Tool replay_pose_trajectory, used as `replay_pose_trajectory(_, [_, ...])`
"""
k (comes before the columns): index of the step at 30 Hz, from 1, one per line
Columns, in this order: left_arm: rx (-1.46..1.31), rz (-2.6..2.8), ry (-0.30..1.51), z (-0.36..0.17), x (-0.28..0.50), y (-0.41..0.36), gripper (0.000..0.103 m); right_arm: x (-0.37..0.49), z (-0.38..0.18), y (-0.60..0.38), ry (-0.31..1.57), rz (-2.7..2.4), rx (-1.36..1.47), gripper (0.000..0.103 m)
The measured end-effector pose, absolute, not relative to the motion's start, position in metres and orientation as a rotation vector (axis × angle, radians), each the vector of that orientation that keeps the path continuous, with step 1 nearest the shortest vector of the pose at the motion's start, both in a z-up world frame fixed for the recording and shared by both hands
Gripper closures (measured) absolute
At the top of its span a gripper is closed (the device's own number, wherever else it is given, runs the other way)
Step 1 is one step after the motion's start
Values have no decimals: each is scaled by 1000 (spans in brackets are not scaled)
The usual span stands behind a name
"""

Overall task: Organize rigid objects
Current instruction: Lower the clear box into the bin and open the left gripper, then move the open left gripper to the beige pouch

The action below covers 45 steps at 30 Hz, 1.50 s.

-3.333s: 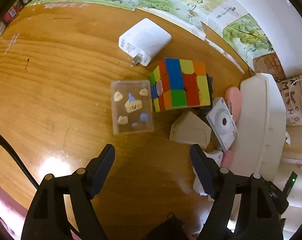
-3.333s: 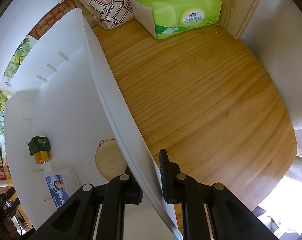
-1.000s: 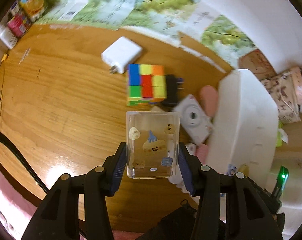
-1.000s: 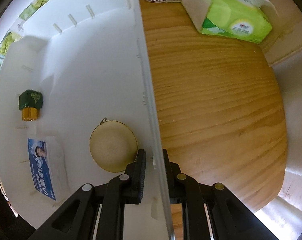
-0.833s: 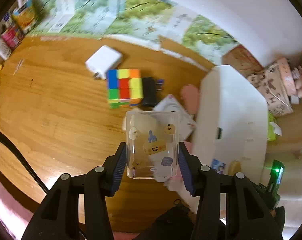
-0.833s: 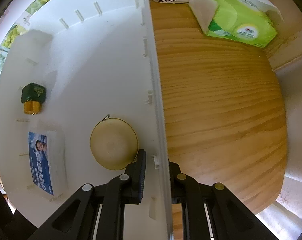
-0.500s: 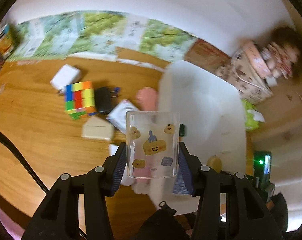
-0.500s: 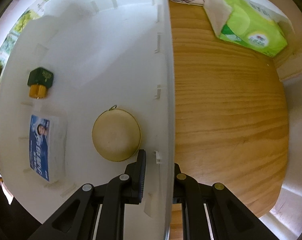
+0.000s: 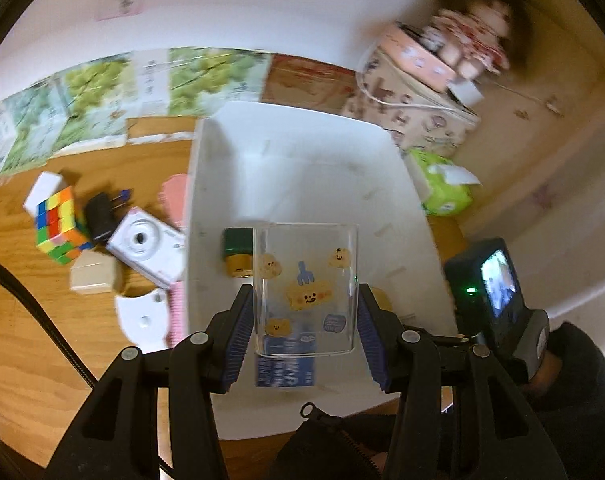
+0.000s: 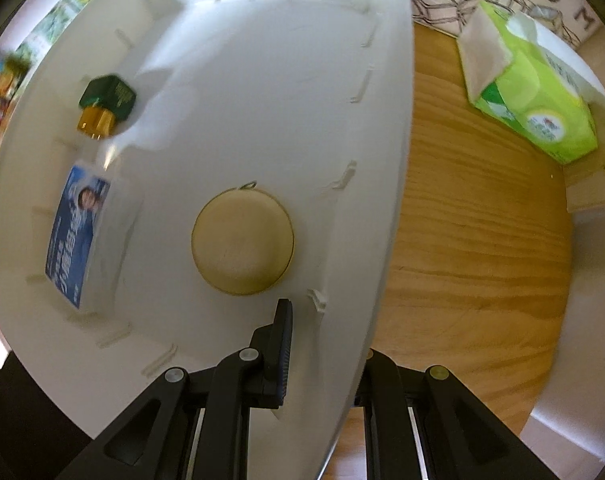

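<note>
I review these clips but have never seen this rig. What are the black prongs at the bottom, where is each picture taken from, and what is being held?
The prongs are two hand-held grippers, each carrying a fisheye camera looking along its fingers. In the left wrist view, the left gripper clamps a clear sticker-covered box above a white bin. In the right wrist view, the right gripper pinches the bin's wall. Inside lie a round tan case, a green-capped bottle and a blue card. A colour cube and white camera wait on the wooden table.

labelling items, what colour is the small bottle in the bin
Dark green bottle with a gold end; clearest in the right wrist view.
</note>
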<state>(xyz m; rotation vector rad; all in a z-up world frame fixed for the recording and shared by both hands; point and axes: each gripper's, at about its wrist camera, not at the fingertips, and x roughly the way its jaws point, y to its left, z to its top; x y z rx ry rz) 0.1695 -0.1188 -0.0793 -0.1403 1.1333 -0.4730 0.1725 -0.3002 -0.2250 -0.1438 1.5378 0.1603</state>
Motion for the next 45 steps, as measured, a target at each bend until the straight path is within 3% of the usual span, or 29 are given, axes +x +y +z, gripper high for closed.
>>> replay_pose_trajectory(15, [-145,-629,1040,-66,155,-160,49,184,-227,-292,1545,240,-142,89])
replay_pose_trajectory(21, [-148,-626,999,-56,146,-156,31,188,-228,-293,1540,237,-101,90])
replay_pose_trajectory(45, [-186,-541,1027,-48,126,-70,31,170,-234,-325,1501,31,138,90])
